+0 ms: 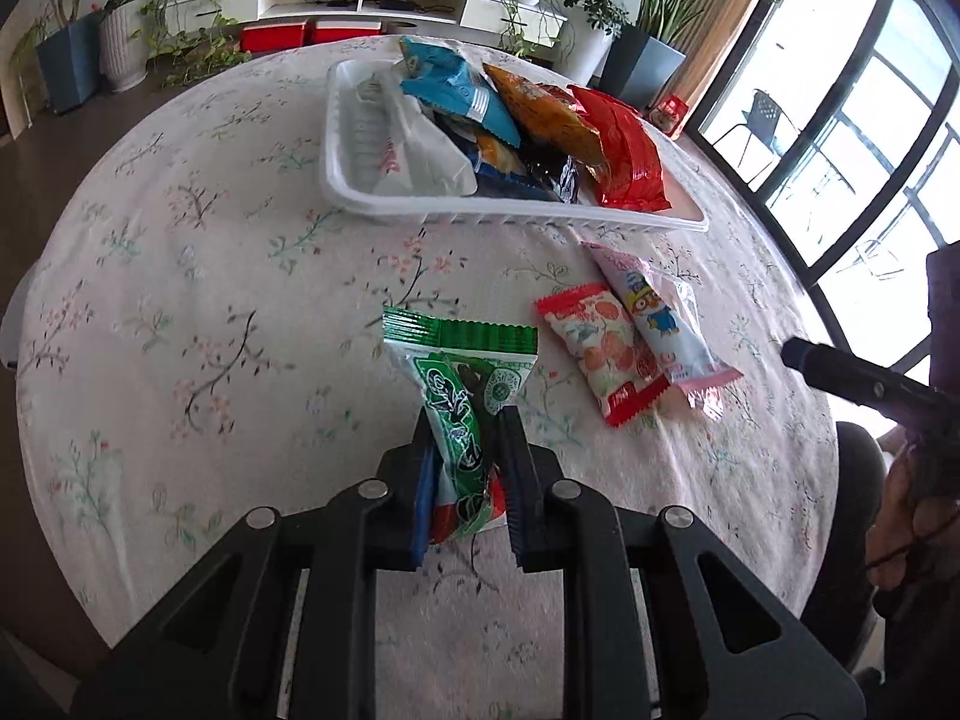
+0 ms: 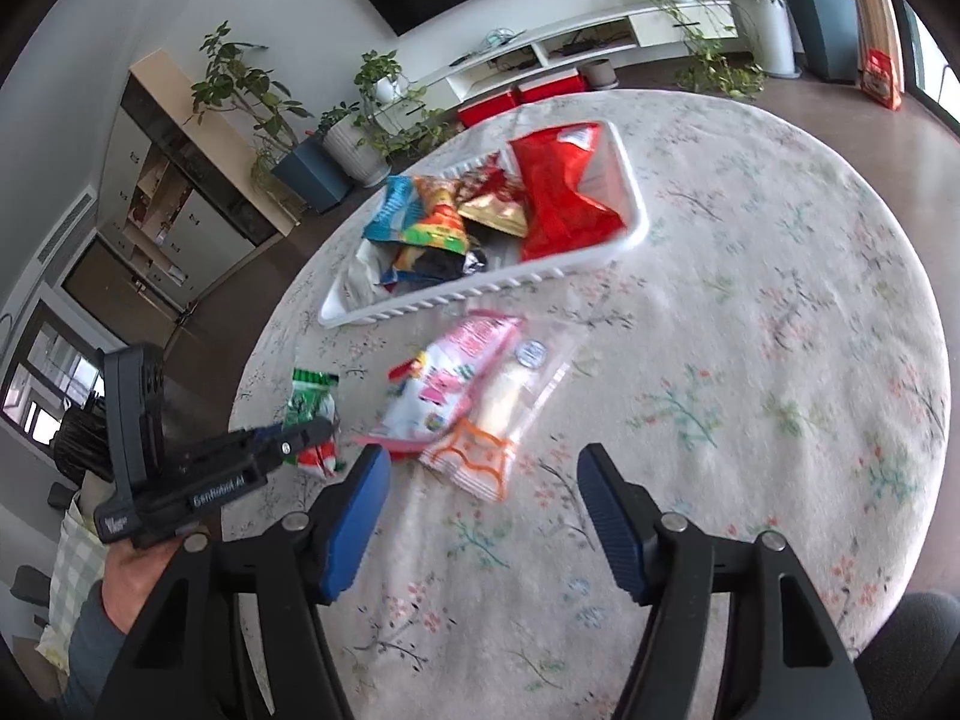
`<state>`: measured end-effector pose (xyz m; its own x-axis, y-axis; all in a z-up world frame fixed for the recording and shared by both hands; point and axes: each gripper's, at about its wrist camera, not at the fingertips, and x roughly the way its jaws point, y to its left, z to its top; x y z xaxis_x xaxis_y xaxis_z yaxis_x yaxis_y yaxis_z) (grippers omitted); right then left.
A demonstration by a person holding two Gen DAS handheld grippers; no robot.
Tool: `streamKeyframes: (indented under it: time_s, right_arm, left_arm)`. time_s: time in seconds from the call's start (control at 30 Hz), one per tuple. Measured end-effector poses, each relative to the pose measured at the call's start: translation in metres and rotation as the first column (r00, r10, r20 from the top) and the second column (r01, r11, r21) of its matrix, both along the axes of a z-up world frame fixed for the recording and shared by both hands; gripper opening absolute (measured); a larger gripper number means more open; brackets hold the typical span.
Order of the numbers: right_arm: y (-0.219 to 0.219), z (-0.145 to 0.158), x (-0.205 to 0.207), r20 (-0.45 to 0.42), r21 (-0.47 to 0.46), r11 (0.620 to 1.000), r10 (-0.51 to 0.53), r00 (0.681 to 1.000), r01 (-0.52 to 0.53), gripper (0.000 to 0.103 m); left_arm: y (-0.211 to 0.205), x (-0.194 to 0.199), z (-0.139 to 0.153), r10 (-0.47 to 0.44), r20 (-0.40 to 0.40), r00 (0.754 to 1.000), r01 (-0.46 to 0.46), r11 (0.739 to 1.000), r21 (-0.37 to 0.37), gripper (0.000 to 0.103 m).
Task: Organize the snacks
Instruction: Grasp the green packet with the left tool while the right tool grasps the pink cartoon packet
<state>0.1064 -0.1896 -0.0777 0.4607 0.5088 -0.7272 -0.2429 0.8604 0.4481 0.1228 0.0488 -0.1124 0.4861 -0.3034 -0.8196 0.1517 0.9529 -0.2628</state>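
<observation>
My left gripper [image 1: 465, 420] is shut on a green snack packet [image 1: 459, 384], held just above the floral tablecloth; it also shows in the right wrist view [image 2: 309, 405]. A white tray [image 1: 516, 216] [image 2: 480, 294] at the far side holds several snack bags, blue, orange and red. Two loose packets lie in front of the tray: a pink cartoon one [image 1: 657, 315] [image 2: 450, 384] overlapping an orange-printed one [image 1: 606, 351] [image 2: 498, 426]. My right gripper [image 2: 480, 456] is open and empty, hovering just short of those two packets.
The round table [image 1: 180, 300] has a floral cloth and drops off at its edges. Potted plants, a white shelf unit [image 1: 360, 0] and red boxes stand beyond. Large windows are at the right. A chair [image 1: 858, 480] sits by the table's right edge.
</observation>
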Motion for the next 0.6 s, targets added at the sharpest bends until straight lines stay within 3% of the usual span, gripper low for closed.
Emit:
streamKeyframes:
  time_s: [0.23, 0.47, 0.53, 0.6]
  right_arm:
    - [0.052, 0.002, 0.026, -0.010, -0.060, 0.993, 0.100, 0.995, -0.100, 0.056]
    - [0.072, -0.025, 0.062, -0.114, -0.168, 0.980, 0.085, 0.990, -0.103, 0.052]
    - [0.069, -0.034, 0.067, -0.145, -0.191, 0.977, 0.073, 0.987, -0.100, 0.043]
    - [0.064, -0.036, 0.067, -0.147, -0.201, 0.975, 0.064, 0.987, -0.093, 0.043]
  left_arm:
    - [0.005, -0.016, -0.001, 0.010, 0.004, 1.000, -0.010, 1.000, -0.025, 0.017]
    - [0.005, -0.014, -0.003, 0.005, 0.004, 1.000, -0.005, 0.999, -0.043, 0.017]
    - [0.006, -0.013, -0.004, 0.006, 0.004, 1.000, -0.006, 0.999, -0.047, 0.017]
    - [0.008, -0.012, -0.005, 0.008, 0.005, 1.000, -0.008, 0.999, -0.050, 0.017]
